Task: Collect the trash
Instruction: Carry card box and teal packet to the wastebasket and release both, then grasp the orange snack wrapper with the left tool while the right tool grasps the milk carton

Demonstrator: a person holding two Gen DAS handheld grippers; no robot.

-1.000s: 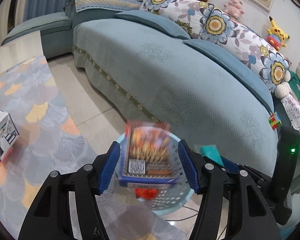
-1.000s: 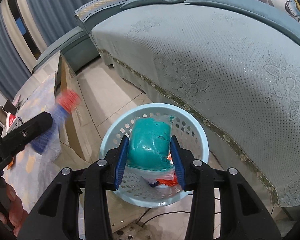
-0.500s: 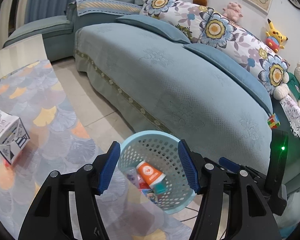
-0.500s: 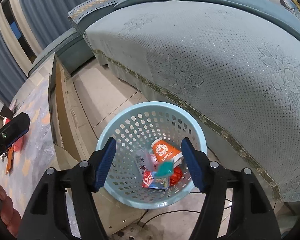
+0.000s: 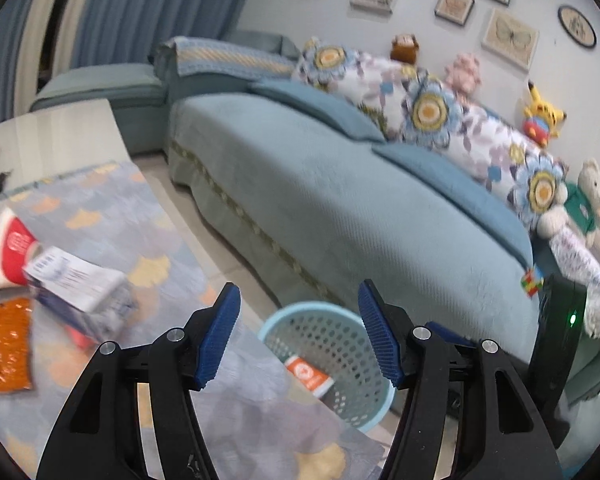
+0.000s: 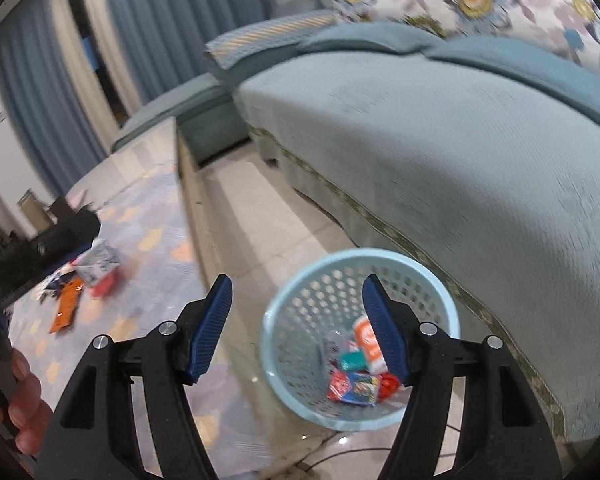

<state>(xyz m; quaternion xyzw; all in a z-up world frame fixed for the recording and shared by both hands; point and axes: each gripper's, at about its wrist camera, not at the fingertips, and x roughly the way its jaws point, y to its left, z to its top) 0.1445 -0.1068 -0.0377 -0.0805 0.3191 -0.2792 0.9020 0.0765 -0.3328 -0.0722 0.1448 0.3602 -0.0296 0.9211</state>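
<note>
Both grippers are empty here, jaws spread wide with nothing between the blue pads. The left gripper (image 5: 299, 334) hangs over the near edge of the glass bench (image 5: 100, 216), which has that grey scalloped pattern with orange bits showing on it. The right gripper (image 6: 296, 326) sits just above and a bit to the left of the light blue basket (image 6: 284, 376) on the floor, right by the teal sofa (image 6: 460, 152). Inside the basket from the right wrist view there's an orange-and-white packet (image 6: 365, 340), a small teal pack (image 6: 352, 361), a red and blue wrapper (image 6: 352, 388) and something clear and crinkly I can't make out. From the left wrist view the same basket (image 5: 300, 316) pokes out past the bench edge, between the fingers, with the orange packet (image 5: 309, 374) showing. Trash left on the bench, off to the left: a white and blue carton (image 5: 76, 284) lying tilted, a red and white pack (image 5: 10, 248) just behind it, and a flat orange wrapper (image 5: 10, 346) near the carton. It's all kinda motion-blurred. The sofa back has floral cushions (image 5: 428, 108) and a row of plush toys (image 5: 542, 114).
</note>
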